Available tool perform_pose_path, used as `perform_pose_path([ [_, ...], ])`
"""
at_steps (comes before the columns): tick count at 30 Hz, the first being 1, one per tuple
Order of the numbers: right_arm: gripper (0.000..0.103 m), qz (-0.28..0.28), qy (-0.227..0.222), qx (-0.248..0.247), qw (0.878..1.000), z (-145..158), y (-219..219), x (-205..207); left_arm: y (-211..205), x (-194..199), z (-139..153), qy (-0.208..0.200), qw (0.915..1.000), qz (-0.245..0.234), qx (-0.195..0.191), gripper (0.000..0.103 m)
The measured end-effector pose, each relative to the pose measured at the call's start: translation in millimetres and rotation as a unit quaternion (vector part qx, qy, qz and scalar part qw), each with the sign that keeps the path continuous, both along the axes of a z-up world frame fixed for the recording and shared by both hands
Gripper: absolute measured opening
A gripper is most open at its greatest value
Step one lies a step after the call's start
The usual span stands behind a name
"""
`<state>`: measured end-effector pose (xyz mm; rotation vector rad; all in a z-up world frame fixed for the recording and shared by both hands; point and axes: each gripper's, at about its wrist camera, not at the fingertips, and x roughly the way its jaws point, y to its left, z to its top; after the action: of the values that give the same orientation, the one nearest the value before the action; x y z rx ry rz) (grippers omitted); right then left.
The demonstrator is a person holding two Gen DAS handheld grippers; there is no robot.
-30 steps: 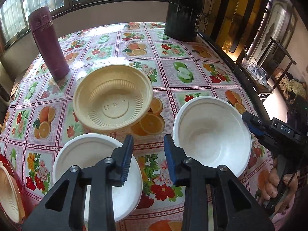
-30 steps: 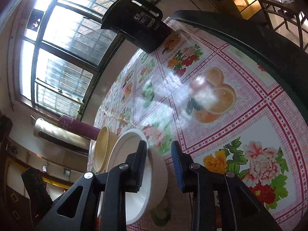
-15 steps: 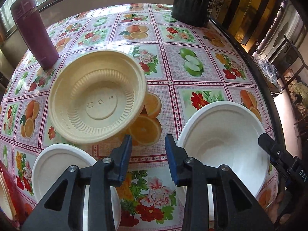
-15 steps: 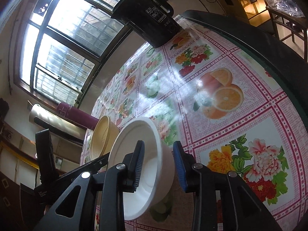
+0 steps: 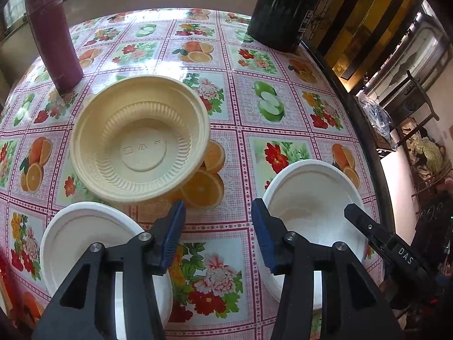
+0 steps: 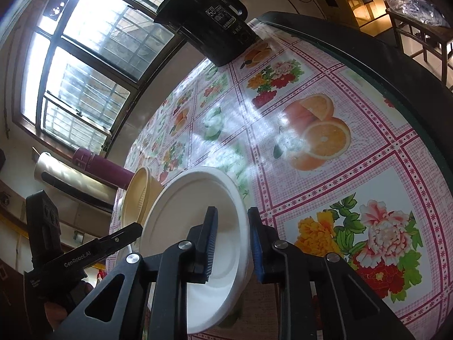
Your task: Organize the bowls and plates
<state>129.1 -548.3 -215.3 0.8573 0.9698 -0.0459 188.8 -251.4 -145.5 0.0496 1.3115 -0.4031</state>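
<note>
A cream plastic bowl (image 5: 140, 138) sits mid-table. A white bowl (image 5: 93, 238) lies near left, partly under my left gripper (image 5: 218, 226), which is open and empty above the cloth between the bowls. A second white bowl (image 5: 314, 201) is near right; it also shows in the right wrist view (image 6: 195, 221). My right gripper (image 6: 232, 243) straddles its rim, one finger inside and one outside, with a gap showing at the rim. The cream bowl (image 6: 138, 195) shows behind it.
A maroon flask (image 5: 52, 32) stands far left and a black container (image 5: 284, 8) far right on the fruit-print tablecloth (image 5: 266, 104). The table's dark edge (image 5: 365, 130) runs along the right, with chairs beyond it.
My left gripper pulled back and rose a little, so both white bowls show more fully. The right gripper's fingers stay around the white bowl's rim, which looks tilted up more.
</note>
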Motion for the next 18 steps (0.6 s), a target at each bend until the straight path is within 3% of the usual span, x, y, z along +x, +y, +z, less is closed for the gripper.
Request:
perform_pose_path([
  [1, 0.022, 0.001, 0.002, -0.001, 1.0, 0, 1, 0, 0, 0, -2, -0.002, 1.0, 0.0, 0.009, 0.058],
  [7, 0.022, 0.006, 0.005, 0.003, 1.0, -2, 5, 1, -4, -3, -7, -0.008, 0.9997, -0.008, 0.021, 0.061],
  [12, 0.022, 0.009, 0.014, 0.003, 1.0, -5, 8, 3, 9, 5, -5, 0.018, 0.9996, 0.009, -0.021, 0.061],
  [15, 0.022, 0.011, 0.014, 0.005, 1.0, -6, 10, 4, 6, 4, -7, 0.048, 0.9974, -0.006, -0.053, 0.061],
  [18, 0.022, 0.009, 0.014, 0.009, 1.0, -7, 9, 4, -6, -3, -12, 0.065, 0.996, -0.026, -0.056, 0.061],
])
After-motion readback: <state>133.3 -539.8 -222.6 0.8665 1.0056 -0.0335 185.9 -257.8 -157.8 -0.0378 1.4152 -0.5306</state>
